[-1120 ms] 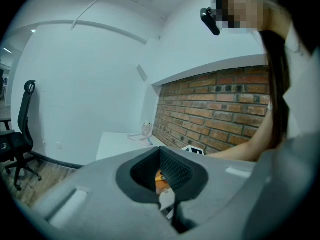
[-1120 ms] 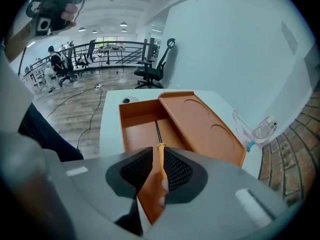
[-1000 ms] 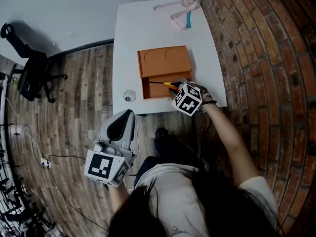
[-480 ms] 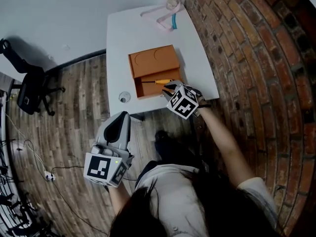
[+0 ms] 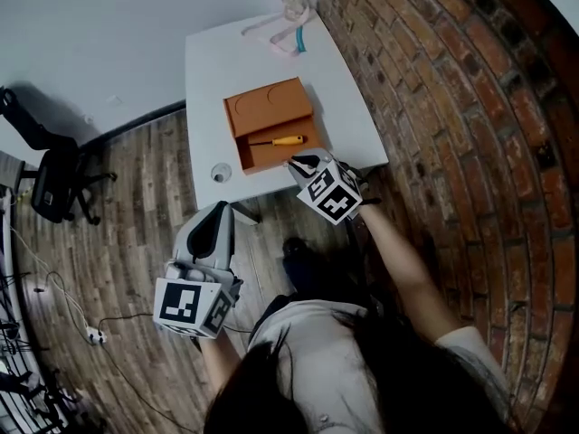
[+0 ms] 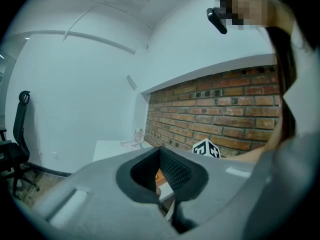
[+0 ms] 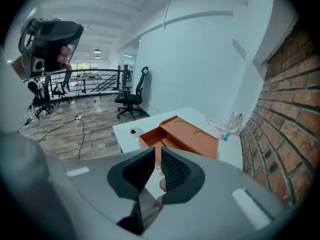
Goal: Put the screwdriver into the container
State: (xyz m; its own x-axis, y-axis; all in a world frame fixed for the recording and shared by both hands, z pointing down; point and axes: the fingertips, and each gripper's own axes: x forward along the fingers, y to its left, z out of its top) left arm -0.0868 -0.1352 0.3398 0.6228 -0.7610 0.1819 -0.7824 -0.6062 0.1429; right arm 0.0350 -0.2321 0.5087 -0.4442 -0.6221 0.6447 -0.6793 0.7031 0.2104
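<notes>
The orange container (image 5: 270, 116) sits on the white table (image 5: 217, 70), its front compartment uncovered. A yellow-handled screwdriver (image 5: 280, 140) lies flat in that compartment, with nothing touching it. My right gripper (image 5: 301, 164) hovers at the table's front edge, just short of the container, jaws a narrow gap apart and empty. From the right gripper view the container (image 7: 186, 134) lies straight ahead past the right gripper (image 7: 156, 155). My left gripper (image 5: 214, 229) hangs low over the floor, left of the person, jaws together. The left gripper view has the left gripper (image 6: 159, 158) empty.
A small round object (image 5: 220, 173) rests near the table's front left corner. A clear bottle with pink straps (image 5: 291, 14) stands at the far edge. A brick wall (image 5: 452, 107) runs along the right. An office chair (image 5: 52, 183) stands on the wood floor at left.
My right gripper has drawn back from the screwdriver's handle toward the table's front edge, leaving the screwdriver in the container. The left gripper stays low over the floor.
</notes>
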